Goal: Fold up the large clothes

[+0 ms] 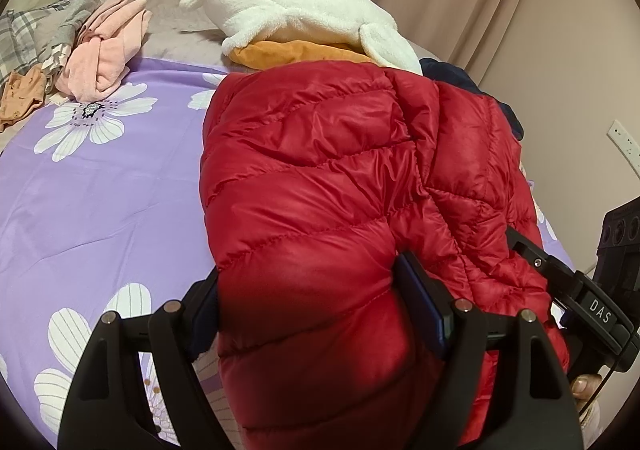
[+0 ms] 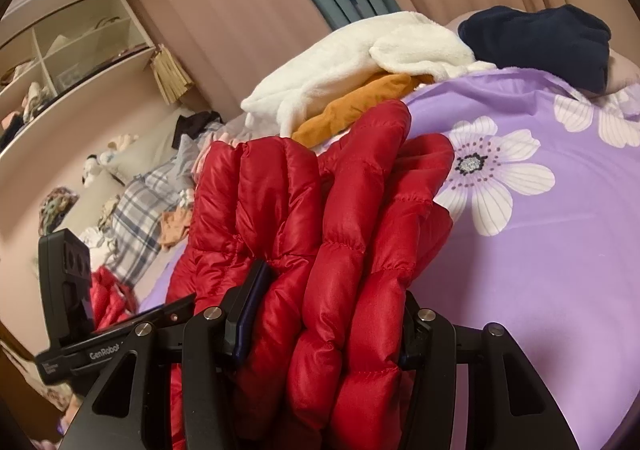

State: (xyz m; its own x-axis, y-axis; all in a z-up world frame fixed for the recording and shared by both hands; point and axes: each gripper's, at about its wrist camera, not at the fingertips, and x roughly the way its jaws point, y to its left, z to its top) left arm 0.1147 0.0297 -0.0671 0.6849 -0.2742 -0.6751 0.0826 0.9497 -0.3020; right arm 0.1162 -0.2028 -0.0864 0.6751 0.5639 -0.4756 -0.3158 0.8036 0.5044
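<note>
left wrist view: left gripper (image 1: 308, 314) clamped around a thick puffy fold of the red down jacket (image 1: 320, 178), jaws held fairly wide by the bulk between them, dark pads pressed into the fabric on both sides. jacket spread over the right half of the bed, on the purple flowered sheet (image 1: 100, 186), reaching from the near edge toward the far edge. right gripper (image 1: 536, 262) seen at the right edge of the bed, its black body against the jacket's right side; jaw opening not readable from here. white fleece garment (image 1: 296, 18) on top of an orange garment (image 1: 292, 54) at the far edge, just beyond the jacket's far end. dark navy garment (image 1: 452, 72) peeking out at the far right corner. pink clothes (image 1: 108, 46) and a grey plaid garment (image 1: 24, 34) heaped at the far left corner.

right wrist view: right gripper (image 2: 324, 326) closed on several bunched layers of red down jacket (image 2: 320, 210), jaws spread wide by the padding, layers standing up between the fingers. purple flowered sheet (image 2: 520, 250) bare to the right. white fleece garment (image 2: 352, 54) over the orange garment (image 2: 360, 98) beyond the jacket, dark navy garment (image 2: 536, 38) at the far right corner. left gripper (image 2: 132, 326) at the lower left, jaw state not visible. shelving (image 2: 72, 46) on the wall at upper left.
</note>
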